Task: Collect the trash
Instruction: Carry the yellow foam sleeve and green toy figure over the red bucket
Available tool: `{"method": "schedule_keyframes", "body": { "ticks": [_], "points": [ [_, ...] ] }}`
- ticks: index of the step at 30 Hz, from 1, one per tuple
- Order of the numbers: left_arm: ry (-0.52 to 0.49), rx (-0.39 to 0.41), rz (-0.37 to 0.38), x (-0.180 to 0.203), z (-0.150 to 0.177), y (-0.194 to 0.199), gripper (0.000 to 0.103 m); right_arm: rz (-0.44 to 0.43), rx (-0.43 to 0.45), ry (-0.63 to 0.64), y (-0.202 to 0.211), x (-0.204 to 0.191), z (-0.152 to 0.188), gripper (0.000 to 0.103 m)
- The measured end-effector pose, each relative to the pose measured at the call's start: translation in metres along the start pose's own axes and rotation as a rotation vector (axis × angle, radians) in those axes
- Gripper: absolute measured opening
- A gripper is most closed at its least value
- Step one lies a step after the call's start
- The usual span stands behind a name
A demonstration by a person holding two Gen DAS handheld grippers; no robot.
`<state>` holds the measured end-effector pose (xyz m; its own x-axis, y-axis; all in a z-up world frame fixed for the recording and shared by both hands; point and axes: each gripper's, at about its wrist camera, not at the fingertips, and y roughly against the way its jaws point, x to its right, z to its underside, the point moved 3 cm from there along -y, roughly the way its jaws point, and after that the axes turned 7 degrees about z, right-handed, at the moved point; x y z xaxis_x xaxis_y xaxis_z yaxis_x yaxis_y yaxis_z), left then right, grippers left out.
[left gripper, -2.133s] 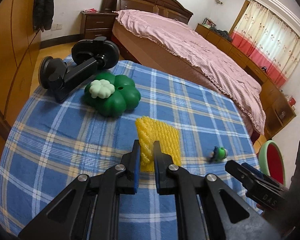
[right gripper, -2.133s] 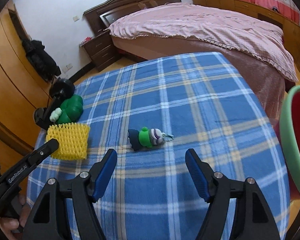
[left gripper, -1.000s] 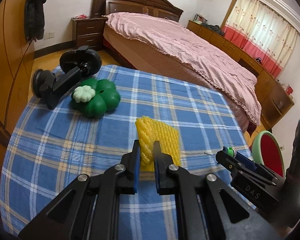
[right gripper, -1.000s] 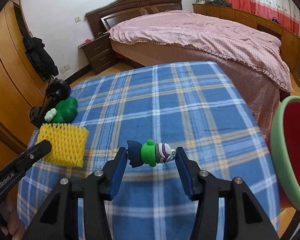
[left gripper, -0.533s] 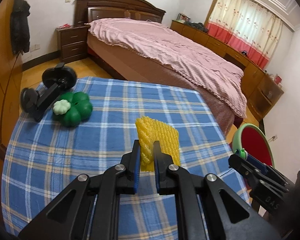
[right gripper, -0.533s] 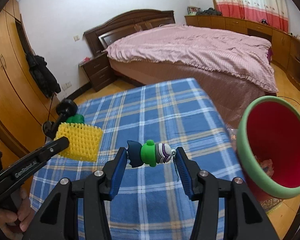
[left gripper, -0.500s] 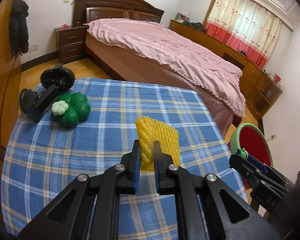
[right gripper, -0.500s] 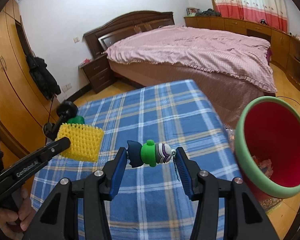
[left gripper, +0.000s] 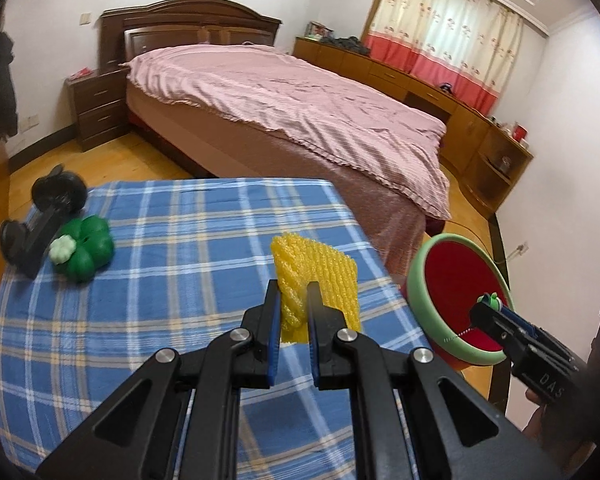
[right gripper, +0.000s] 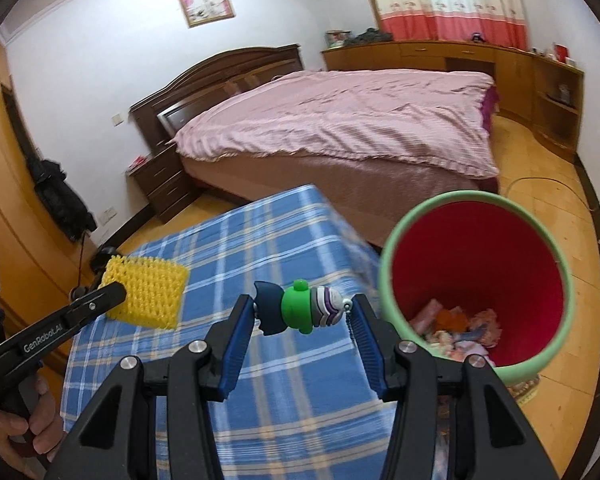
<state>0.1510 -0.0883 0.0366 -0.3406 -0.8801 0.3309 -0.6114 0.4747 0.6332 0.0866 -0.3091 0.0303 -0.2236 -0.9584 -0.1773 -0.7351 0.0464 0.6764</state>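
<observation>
Moved: we have lifted both loads off the table [left gripper: 140,320] toward the bin [right gripper: 388,276].
Left gripper [left gripper: 293,300]: clamps foam net [left gripper: 324,276].
Right gripper [right gripper: 306,316]: grips toy [right gripper: 300,312] beside the rim.
Next: we carry over the bin, then release.

The counter [left gripper: 148,336] wears a blue plaid cloth. At its far left corner a green clover-shaped toy [left gripper: 87,249] rests touching a black phone mount [left gripper: 40,220]. Just beside the counter, a red bin [left gripper: 452,276] with a green rim stands on the wooden floor [right gripper: 556,200].
</observation>
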Motion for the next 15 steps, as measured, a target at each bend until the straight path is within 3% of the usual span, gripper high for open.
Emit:
{"method": "schedule_keyframes", "body": {
  "ticks": [15],
  "points": [
    [-0.16, -0.09, 0.108, 0.096, -0.006, -0.051, 0.011, 0.12, -0.016, -0.068, 0.001, 0.082, -0.003, 0.053]
  ]
}}
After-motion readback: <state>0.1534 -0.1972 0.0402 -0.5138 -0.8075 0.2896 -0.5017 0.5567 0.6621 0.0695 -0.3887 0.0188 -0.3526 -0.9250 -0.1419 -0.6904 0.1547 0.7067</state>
